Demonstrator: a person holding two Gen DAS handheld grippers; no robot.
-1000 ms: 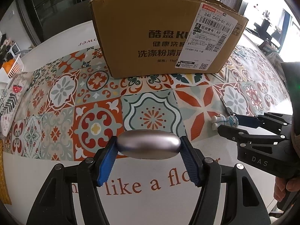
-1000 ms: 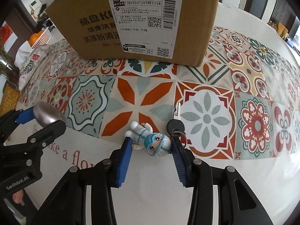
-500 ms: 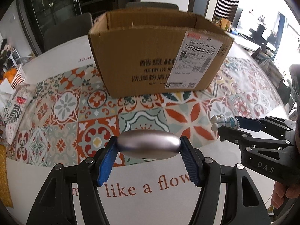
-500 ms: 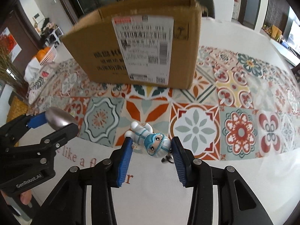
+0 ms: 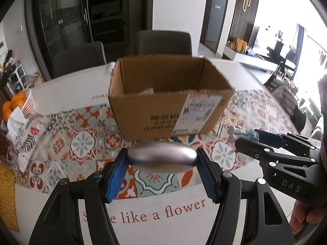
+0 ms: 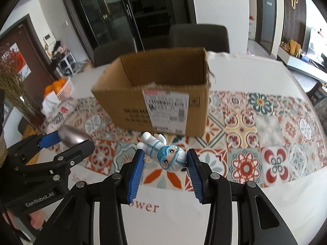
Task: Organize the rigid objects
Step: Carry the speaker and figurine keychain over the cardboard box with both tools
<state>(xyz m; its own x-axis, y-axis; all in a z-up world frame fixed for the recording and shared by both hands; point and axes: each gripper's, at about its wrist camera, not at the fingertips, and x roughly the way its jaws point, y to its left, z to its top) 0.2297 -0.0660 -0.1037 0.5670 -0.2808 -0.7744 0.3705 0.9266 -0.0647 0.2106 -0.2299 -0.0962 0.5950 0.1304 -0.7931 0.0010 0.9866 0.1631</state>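
Observation:
My left gripper (image 5: 162, 160) is shut on a smooth silver oval object (image 5: 162, 156), held above the table in front of an open cardboard box (image 5: 169, 114). My right gripper (image 6: 165, 159) is shut on a small white and blue figurine (image 6: 163, 153), also lifted, in front of the same box (image 6: 155, 106). Something small dangles under the figurine by the right pad. In the left wrist view the right gripper (image 5: 245, 137) and figurine (image 5: 238, 133) show at right. In the right wrist view the left gripper (image 6: 67, 139) and silver object (image 6: 71, 136) show at left. Something pale lies inside the box.
A patterned tile mat (image 6: 255, 134) covers the white table (image 6: 235, 200). A white basket of oranges (image 5: 18, 104) and a printed pouch (image 5: 26, 140) sit at the left edge. Dark chairs (image 5: 163, 42) stand behind the table.
Both grippers have risen from the table with their objects; the figurine was lifted off the mat. The box's open top has come into view.

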